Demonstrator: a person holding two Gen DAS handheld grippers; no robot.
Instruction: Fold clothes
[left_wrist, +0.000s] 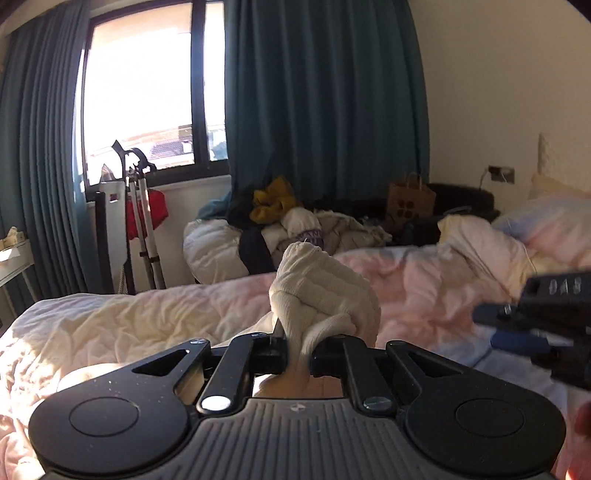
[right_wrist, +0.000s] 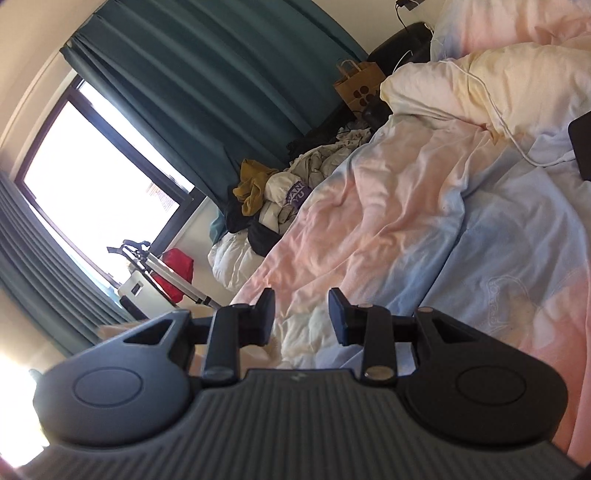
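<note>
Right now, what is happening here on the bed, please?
A person is folding laundry with a hand-held gripper in each hand. The left hand-held gripper is shut on a bunched white sock and holds it above the pink and blue duvet. The right hand-held gripper is open and empty, over the bed. A pile of unsorted clothes waits beside the bed, near the teal curtain.

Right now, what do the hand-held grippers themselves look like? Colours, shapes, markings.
Left hand-held gripper: black, two round side lobes, angular linkage arms with silver screws, and a grey ribbed body bearing a small logo. Right hand-held gripper: same build, with dark blue-tinted fingers. From the left wrist view its housing shows pale embossed characters, unreadable. No cables or sleeves visible.
</note>
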